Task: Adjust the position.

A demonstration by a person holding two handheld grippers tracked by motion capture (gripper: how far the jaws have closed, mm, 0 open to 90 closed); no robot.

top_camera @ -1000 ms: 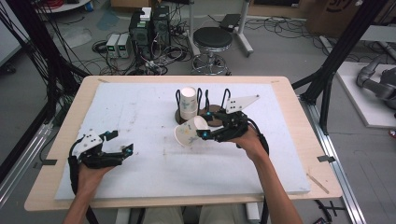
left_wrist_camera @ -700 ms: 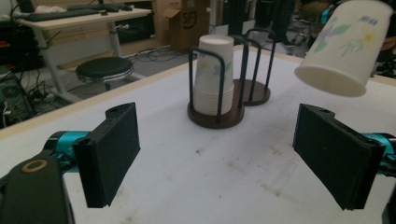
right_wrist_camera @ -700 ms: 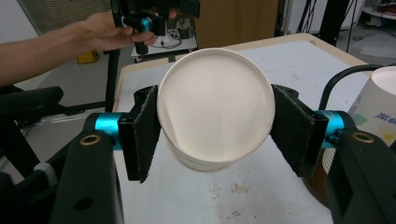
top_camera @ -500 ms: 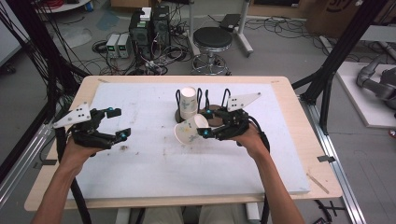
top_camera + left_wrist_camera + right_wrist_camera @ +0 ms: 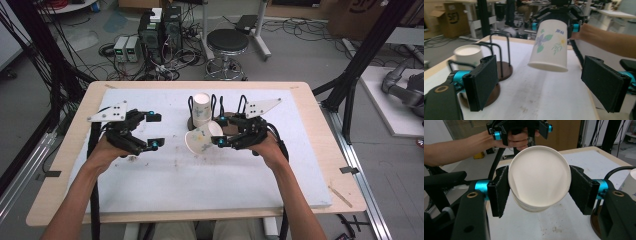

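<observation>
Nearest to the person, two bare forearms come up from the bottom edge of the high view and reach over the white mat (image 5: 200,185) that covers the wooden table (image 5: 320,145). The left gripper (image 5: 152,131) is above the left part of the mat, and its jaws are spread apart with nothing between them; they point toward the middle of the table. In the left gripper view the two black pads (image 5: 480,82) stand wide, and the flowered paper cup (image 5: 550,45) is seen in the gap beyond them, well apart from both pads. The right gripper (image 5: 218,140) is near the middle of the mat and its jaws are clenched on this paper cup (image 5: 202,138). The cup is held on its side above the mat, with its open mouth turned toward the left gripper and a little down. In the right gripper view the pads (image 5: 500,190) press on both sides of the cup (image 5: 539,177), and the camera looks at the white flat bottom of it. Just behind the held cup, a second cup (image 5: 201,107) stands with its mouth down on a dark round base (image 5: 192,122) with black wire loops (image 5: 215,105). A second round base (image 5: 231,125) with loops is just beside it, behind the right gripper. Farther away, past the table edge, a black round stool (image 5: 227,42) and some electronic boxes (image 5: 159,30) with many cables stand on the grey floor.
</observation>
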